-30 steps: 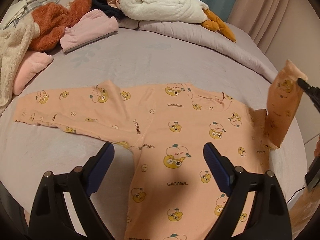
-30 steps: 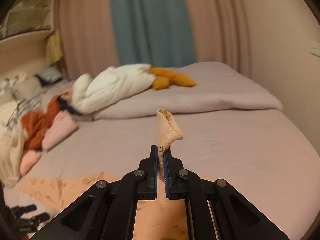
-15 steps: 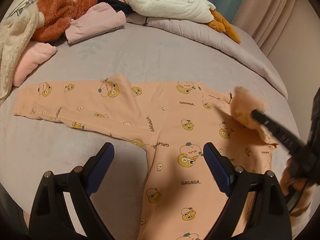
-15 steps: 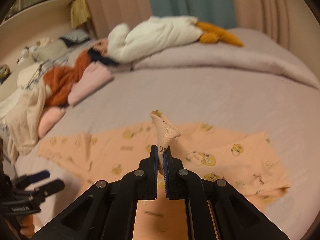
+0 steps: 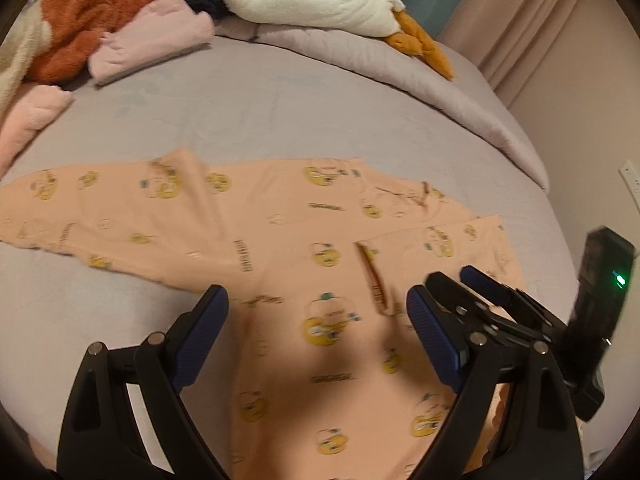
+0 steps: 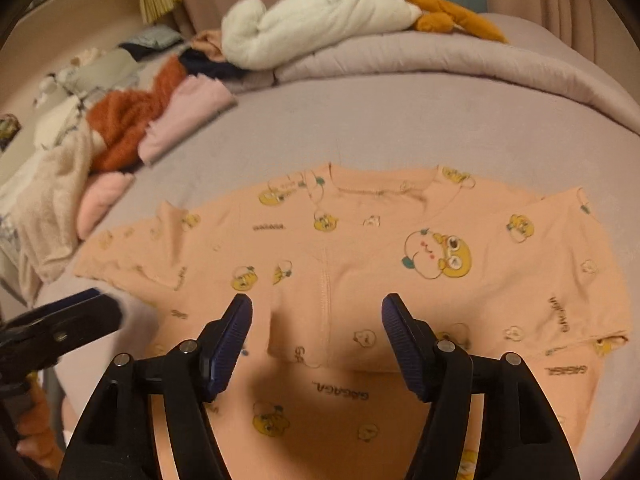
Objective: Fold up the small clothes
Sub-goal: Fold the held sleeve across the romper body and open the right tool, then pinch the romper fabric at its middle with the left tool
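Both claws hover over the peach romper [image 6: 360, 248]: left claw [image 5: 318, 320] spread wide, right claw [image 6: 316, 344] opening, empty.

One peach romper [image 6: 360, 264]; one plush goose [image 6: 320, 20]; two tongs [image 5: 318, 308] [image 6: 316, 332].

My left gripper [image 5: 316, 334] & right gripper [image 6: 317, 346]: black plastic arms, silver screws, ribbed blue pads [image 6: 230, 350]. Black box w/ green light [image 5: 620, 279] on the right one.

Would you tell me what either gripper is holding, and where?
Nothing: the left gripper is open, the right gripper is opening, empty, above the onesie.
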